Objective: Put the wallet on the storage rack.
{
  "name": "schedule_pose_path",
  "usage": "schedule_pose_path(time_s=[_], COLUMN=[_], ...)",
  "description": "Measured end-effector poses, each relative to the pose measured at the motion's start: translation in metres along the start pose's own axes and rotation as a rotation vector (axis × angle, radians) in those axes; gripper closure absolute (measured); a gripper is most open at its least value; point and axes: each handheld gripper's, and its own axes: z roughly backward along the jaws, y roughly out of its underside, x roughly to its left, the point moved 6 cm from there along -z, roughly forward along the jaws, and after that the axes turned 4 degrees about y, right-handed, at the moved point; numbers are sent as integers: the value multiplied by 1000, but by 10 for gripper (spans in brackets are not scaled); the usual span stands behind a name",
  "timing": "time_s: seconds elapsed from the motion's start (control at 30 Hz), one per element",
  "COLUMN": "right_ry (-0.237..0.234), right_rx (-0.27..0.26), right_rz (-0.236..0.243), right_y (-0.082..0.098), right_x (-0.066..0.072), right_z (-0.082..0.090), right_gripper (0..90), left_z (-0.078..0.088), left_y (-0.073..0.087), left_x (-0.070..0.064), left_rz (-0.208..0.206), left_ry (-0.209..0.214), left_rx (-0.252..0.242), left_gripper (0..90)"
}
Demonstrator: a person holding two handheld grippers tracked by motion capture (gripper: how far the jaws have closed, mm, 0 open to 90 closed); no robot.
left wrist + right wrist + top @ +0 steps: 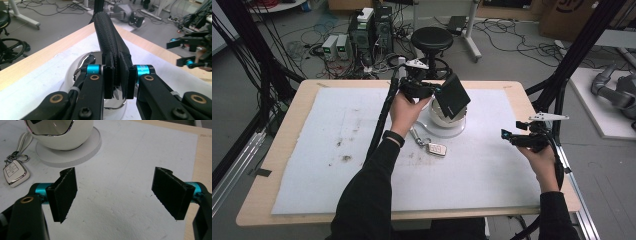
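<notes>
Near the top centre of the high view, the left gripper [438,91] clamped a black wallet [453,96] just above the white bowl [443,120], not yet dropped in, while the right gripper [510,136] waited wide open, empty, at right.

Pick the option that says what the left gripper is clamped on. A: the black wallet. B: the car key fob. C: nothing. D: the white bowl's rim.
A: the left gripper has its jaws pressed on the black wallet, held above the white bowl.
</notes>
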Motion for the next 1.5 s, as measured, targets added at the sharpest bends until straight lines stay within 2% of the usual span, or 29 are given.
schedule_pose_path(time_s=[0.2,0.4,0.7,0.8,0.87,1.07,1.13,1.37,1.4,1.5], right_ry=[-2,-1,-3,-4,-3,-4,-3,-2,-1,1], right_rx=[-2,2,1,1,0,0,4,8,9,12], right_rz=[-5,-4,-6,-10,-5,-5,-2,-5,-8,-2], right_y=[0,0,1,1,1,1,1,2,2,2], right_x=[-1,0,-1,-1,-2,-1,-2,-2,-2,-2], right_z=[0,0,0,0,0,0,-1,-1,-1,-2], right_gripper=[209,209,209,209,209,209,209,209,209,209], left_z=[-6,-12,-21,-25,-24,-9,-3,30,30,49], left_y=[4,6,13,14,14,17,19,40,40,52], left_x=[6,9,9,10,12,14,14,8,8,3], left_rz=[-17,-36,-52,-44,-26,1,12,16,16,15], left_ry=[-41,-60,-64,-66,-76,-84,-75,-45,-45,-34], left_rx=[28,59,103,104,92,75,69,65,65,56], left_gripper=[823,822,817,776,690,526,481,405,400,379])
